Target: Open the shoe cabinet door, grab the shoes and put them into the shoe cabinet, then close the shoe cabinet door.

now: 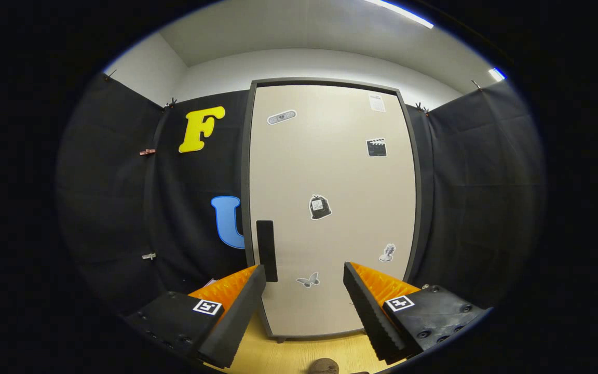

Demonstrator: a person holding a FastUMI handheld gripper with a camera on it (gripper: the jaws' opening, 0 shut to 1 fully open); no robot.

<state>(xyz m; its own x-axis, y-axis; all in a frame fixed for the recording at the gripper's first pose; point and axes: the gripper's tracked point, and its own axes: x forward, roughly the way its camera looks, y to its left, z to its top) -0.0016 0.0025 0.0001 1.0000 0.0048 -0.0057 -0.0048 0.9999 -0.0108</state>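
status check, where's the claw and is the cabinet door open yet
Claw open, holding nothing, facing the cabinet. Shoe cabinet door shut, dark handle just beyond one finger. Brown object on the floor below the fingers, too little visible to identify.

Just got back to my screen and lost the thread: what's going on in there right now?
The hand-held gripper is open and holds nothing, pointed at the shoe cabinet door, which is shut. Its dark handle sits on the door's left edge, just beyond the left finger's tip; no contact can be seen. The door carries several stickers, including a butterfly sticker between the fingers. A brown object, only partly in view, lies on the wooden floor below the fingers.
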